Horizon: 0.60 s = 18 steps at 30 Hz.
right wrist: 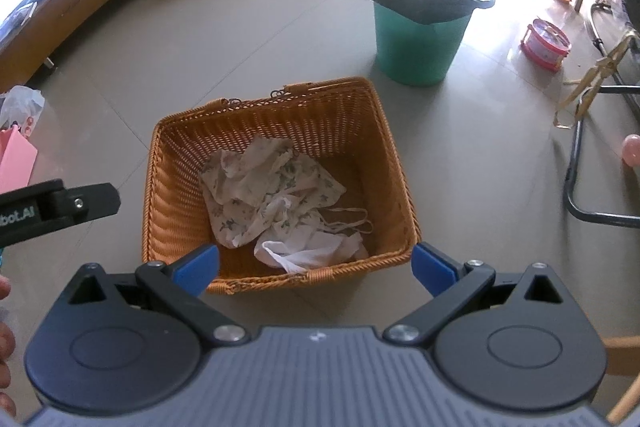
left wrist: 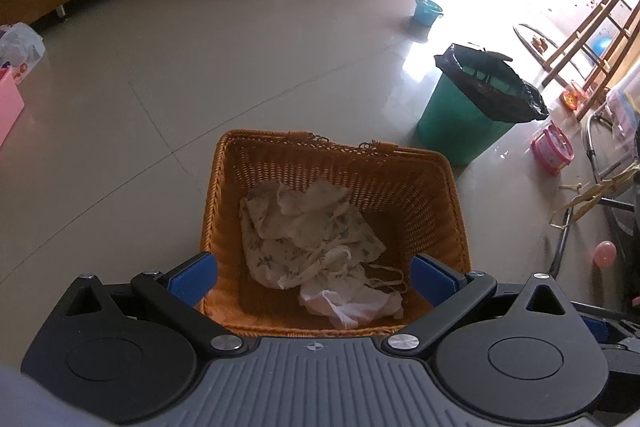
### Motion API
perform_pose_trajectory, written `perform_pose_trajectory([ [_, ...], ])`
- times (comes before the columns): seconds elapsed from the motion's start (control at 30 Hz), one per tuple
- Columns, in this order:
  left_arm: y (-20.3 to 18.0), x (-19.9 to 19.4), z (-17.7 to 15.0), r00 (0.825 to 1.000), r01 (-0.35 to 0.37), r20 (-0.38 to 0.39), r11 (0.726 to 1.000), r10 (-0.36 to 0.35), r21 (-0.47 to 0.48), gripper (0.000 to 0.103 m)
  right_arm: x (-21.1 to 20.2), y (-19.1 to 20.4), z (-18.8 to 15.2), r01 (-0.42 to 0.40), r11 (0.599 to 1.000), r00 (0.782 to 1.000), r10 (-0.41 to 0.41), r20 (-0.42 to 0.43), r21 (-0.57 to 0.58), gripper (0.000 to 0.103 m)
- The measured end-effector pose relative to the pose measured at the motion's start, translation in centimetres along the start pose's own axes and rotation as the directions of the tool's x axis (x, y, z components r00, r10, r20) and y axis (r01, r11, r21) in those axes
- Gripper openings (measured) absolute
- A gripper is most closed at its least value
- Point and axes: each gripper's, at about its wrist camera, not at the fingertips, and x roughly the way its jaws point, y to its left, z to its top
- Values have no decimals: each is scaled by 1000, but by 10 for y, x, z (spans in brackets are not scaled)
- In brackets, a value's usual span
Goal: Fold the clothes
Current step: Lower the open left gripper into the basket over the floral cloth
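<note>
One wicker basket sits on the tiled floor; inside lie two crumpled clothes, one floral, one white; my left gripper and right gripper hover above, fingers spread, holding nothing; one green bin stands beyond.

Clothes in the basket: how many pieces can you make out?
2: a floral garment crumpled mid-basket, and a plain white piece by the near wall of the wicker basket. More may lie hidden underneath.
</note>
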Motion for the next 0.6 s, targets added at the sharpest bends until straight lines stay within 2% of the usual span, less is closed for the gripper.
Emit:
perform_pose_trajectory([
  [0.23, -2, 39, 4, 1000, 4, 0, 1000, -4, 20, 103, 32, -2, 4, -3, 1000, 1000, 3, 21, -12, 103],
  [0.6, 3, 108, 12, 1000, 13, -25, 1000, -13, 20, 103, 87, 5, 3, 6, 995, 1000, -3, 27, -100, 102],
])
